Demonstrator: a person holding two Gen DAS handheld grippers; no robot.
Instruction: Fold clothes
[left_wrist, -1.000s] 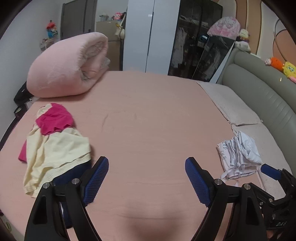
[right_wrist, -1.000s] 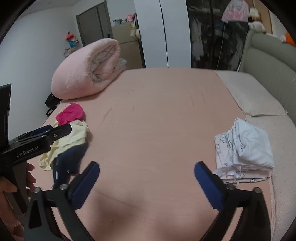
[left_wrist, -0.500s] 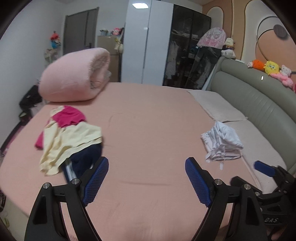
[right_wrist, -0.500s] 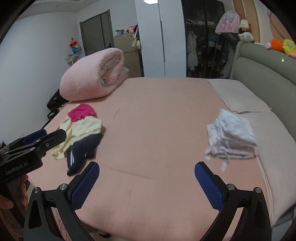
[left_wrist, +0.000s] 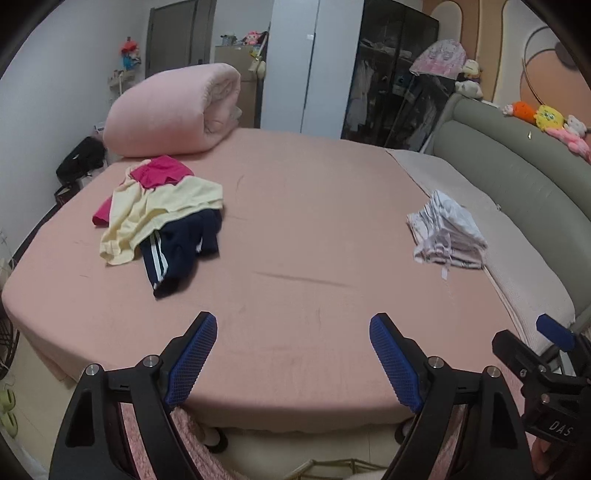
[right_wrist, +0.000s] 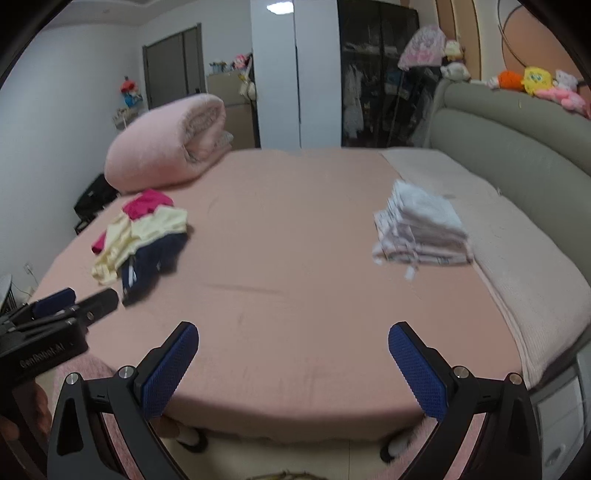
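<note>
I hold both the left gripper (left_wrist: 291, 354) and the right gripper (right_wrist: 293, 363) spread wide and empty. The unfolded pile (left_wrist: 162, 218) lies ahead-left, nearer my left gripper, well apart from both.

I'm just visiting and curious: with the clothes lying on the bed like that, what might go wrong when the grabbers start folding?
The navy striped pants lie tangled under the yellow shirt, so a pinch could lift both. The folded white stack sits at the pink sheet's edge; a careless reach might topple it. Both grippers, left and right, hang open off the bed.
</note>
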